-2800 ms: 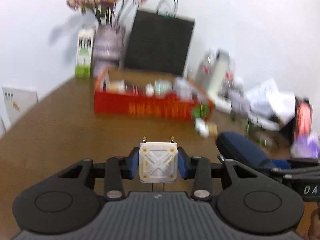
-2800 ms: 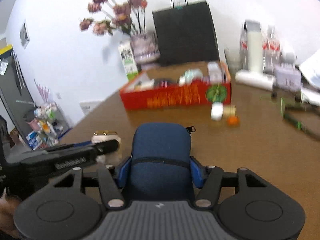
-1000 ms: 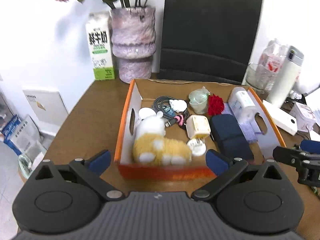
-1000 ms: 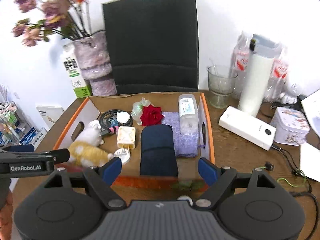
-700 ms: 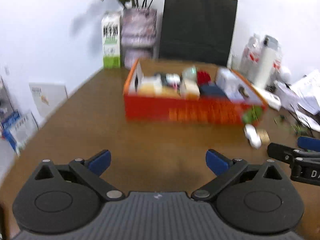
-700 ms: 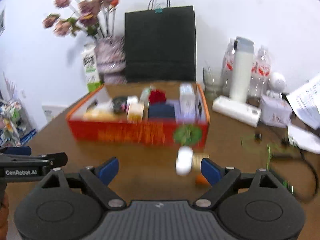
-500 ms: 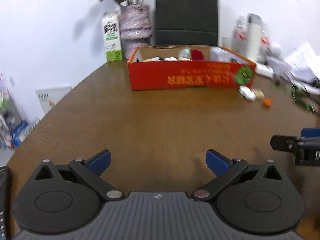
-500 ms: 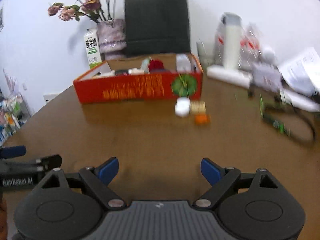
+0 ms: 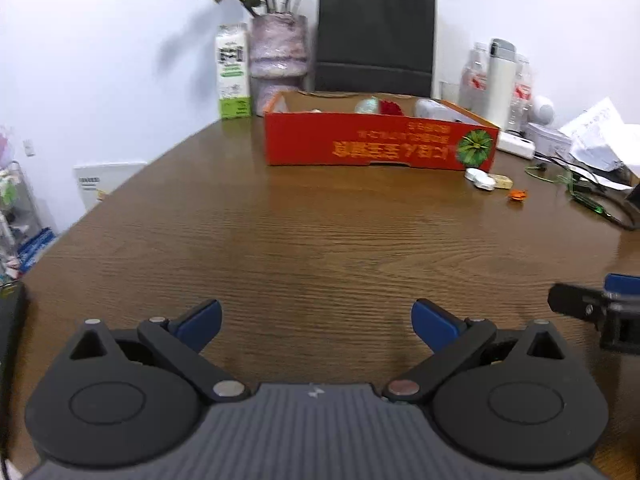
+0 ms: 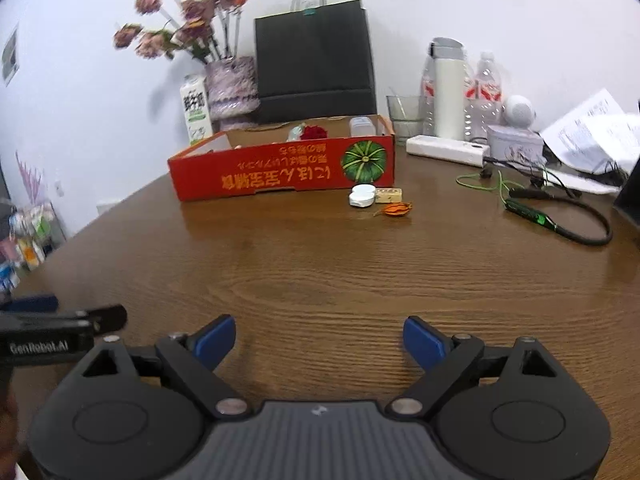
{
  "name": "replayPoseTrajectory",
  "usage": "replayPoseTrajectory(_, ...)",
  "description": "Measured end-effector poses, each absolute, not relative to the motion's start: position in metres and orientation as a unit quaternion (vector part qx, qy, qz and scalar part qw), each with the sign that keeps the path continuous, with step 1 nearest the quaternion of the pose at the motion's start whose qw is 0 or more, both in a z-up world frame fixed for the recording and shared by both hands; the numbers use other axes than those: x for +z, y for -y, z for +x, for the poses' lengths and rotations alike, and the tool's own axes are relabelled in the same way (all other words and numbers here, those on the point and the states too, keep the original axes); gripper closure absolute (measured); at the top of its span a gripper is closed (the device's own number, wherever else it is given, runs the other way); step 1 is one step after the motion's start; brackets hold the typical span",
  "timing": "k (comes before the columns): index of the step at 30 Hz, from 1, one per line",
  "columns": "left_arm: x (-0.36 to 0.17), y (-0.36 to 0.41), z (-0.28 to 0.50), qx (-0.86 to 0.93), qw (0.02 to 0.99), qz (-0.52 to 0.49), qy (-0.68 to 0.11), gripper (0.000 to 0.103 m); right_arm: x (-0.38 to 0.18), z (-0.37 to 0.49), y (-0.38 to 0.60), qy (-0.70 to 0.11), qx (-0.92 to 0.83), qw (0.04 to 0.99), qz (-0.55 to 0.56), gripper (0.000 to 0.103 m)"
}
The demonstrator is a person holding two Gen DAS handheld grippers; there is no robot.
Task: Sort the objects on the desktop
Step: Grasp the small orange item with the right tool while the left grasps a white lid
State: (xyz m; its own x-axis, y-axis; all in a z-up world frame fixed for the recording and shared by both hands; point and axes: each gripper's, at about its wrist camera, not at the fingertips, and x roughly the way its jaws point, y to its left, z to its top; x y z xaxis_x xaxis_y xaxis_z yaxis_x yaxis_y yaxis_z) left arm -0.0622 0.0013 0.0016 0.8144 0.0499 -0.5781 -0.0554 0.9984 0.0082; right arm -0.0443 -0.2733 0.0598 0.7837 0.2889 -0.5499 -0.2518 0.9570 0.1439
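**Both grippers wide and empty over bare wood**

Left gripper [image 9: 316, 322] and right gripper [image 10: 318, 338] hang spread wide, holding nothing, near the brown wooden table's [image 10: 320, 264] near edge. One red cardboard box [image 10: 280, 174] sits toward the far edge. Three small items beside its right corner: white round case [image 10: 362, 196], beige block [image 10: 388, 196], orange trinket [image 10: 394, 210]

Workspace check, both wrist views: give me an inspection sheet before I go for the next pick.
Surface: brown wood table, bare in front of both grippers.
Job's things: red box with items inside; white round case, beige block and orange piece on the table by its corner.
Clutter: power bank, tin, bottles, papers.
Grippers: left gripper and right gripper open, holding nothing.
Cables: green cord, black cable.
Surroundings: vase, milk carton, black bag, white wall.
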Motion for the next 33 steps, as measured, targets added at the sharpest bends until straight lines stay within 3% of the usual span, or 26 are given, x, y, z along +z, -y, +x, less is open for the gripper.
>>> replayPoseTrajectory(7, 0.010, 0.037, -0.011, -0.074, 0.951, 0.005, -0.300, 0.000, 0.071, -0.003, 0.297, -0.301, 0.131, 0.944, 0.036, 0.025)
replayPoseTrajectory(12, 0.020, 0.070, 0.056, -0.141, 0.945, 0.038, -0.291, 0.008, 0.076, 0.065, 0.314, -0.299, 0.127, 0.946, -0.009, 0.030)
replayPoseTrajectory(18, 0.023, 0.067, 0.104, -0.158, 0.944, 0.027, -0.288, 0.011, 0.056, 0.147, 0.294, -0.346, 0.142, 0.925, -0.064, 0.043)
replayPoseTrajectory(20, 0.020, 0.067, 0.113, -0.159, 0.942, 0.026, -0.295, 0.017, 0.053, 0.160, 0.289, -0.343, 0.146, 0.926, -0.056, 0.047)
replayPoseTrajectory(23, 0.016, 0.073, 0.123, -0.166, 0.939, 0.027, -0.299, 0.023, 0.053, 0.170, 0.293, -0.344, 0.153, 0.925, -0.046, 0.077)
replayPoseTrajectory(28, 0.007, 0.101, 0.144, -0.213, 0.929, 0.023, -0.303, 0.030, 0.053, 0.163, 0.313, -0.340, 0.150, 0.928, -0.027, 0.080)
replayPoseTrajectory(30, 0.003, 0.114, 0.154, -0.227, 0.923, 0.020, -0.311, 0.034, 0.054, 0.161, 0.322, -0.340, 0.152, 0.928, -0.014, 0.086)
replayPoseTrajectory(33, -0.001, 0.131, 0.165, -0.228, 0.920, 0.035, -0.317, 0.045, 0.059, 0.156, 0.338, -0.330, 0.162, 0.930, 0.016, 0.087)
